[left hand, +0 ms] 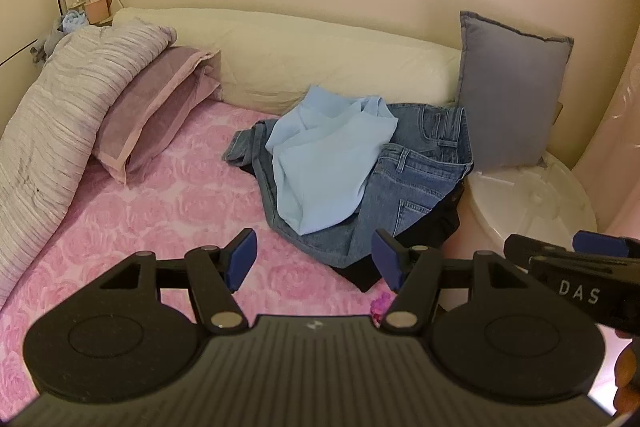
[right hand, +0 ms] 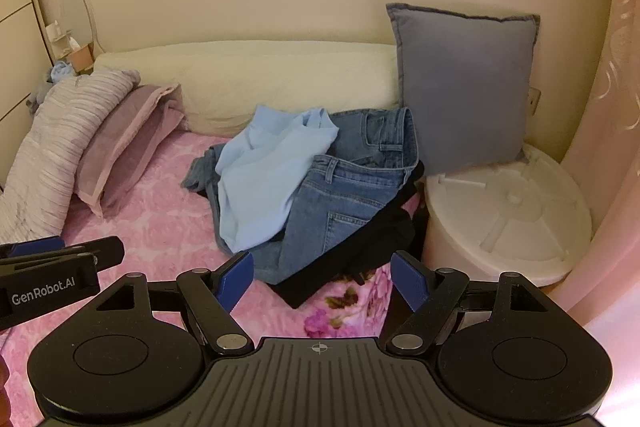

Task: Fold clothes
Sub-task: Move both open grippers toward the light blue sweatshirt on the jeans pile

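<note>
A heap of clothes lies on the pink rose-patterned bed (left hand: 160, 211) (right hand: 160, 219). On top is a crumpled light blue garment (left hand: 324, 163) (right hand: 264, 179). Under it are blue jeans (left hand: 416, 179) (right hand: 344, 203), and a black garment (left hand: 420, 239) (right hand: 360, 247) sticks out beneath them. My left gripper (left hand: 314, 263) hovers open just short of the heap's near edge, holding nothing. My right gripper (right hand: 322, 281) is open too, in front of the black garment. Each gripper shows at the edge of the other's view.
A lilac pillow (left hand: 152, 119) and a striped grey duvet (left hand: 60, 115) lie at the left. A cream headboard cushion (left hand: 320, 55) runs along the wall, with a grey-blue cushion (left hand: 512, 87) at its right. A white round tub (right hand: 508, 219) stands beside the bed, by a pink curtain (right hand: 600, 187).
</note>
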Action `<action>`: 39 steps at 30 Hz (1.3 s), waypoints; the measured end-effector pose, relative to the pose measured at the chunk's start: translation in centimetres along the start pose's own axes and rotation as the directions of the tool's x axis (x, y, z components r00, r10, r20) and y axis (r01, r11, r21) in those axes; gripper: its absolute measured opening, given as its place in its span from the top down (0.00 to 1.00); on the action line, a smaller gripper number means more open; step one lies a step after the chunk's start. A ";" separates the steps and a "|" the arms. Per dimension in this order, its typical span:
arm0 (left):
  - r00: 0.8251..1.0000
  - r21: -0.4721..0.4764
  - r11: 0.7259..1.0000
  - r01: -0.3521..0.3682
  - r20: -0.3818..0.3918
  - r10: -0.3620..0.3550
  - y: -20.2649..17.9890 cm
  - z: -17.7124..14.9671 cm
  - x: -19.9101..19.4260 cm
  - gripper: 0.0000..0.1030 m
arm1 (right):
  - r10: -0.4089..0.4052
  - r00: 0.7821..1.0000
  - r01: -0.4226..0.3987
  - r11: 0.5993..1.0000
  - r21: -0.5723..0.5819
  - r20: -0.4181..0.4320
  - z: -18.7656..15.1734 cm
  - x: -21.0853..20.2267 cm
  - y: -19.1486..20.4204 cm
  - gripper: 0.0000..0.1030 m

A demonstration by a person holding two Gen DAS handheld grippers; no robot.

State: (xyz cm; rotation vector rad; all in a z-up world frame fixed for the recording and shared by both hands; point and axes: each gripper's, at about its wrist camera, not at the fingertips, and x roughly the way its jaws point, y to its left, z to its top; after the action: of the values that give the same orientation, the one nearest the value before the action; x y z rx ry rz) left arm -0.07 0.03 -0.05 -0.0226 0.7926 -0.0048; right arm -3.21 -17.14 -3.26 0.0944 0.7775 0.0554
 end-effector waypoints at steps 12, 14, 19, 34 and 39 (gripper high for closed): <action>1.000 -0.004 1.000 -0.009 0.019 0.009 1.9 -3.0 0.4 0.42 | 0.017 1.000 -0.017 1.000 -0.025 0.000 -0.6 0.5 -0.2 0.24; 1.000 -0.001 1.000 -0.005 0.011 0.005 2.3 -3.2 0.7 0.42 | 0.015 1.000 -0.015 1.000 -0.028 -0.001 -0.7 1.1 -0.1 0.24; 1.000 -0.001 1.000 0.003 0.005 -0.003 3.2 -3.5 0.5 0.42 | 0.011 1.000 -0.011 0.999 -0.041 0.004 -1.0 1.2 0.3 0.24; 1.000 -0.013 1.000 0.010 -0.007 -0.010 4.5 -2.2 0.0 0.42 | -0.012 1.000 0.013 0.998 -0.057 0.004 -0.6 0.8 2.4 0.24; 1.000 0.014 1.000 0.027 -0.012 -0.026 4.2 -1.4 0.3 0.42 | -0.021 1.000 0.020 0.998 -0.054 -0.005 0.1 1.0 2.8 0.24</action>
State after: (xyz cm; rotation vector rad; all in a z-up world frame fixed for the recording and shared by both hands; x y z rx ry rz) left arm -0.86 4.23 -1.39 -0.0195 0.8044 -0.0357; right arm -2.52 -14.32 -3.59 0.0348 0.7821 0.0571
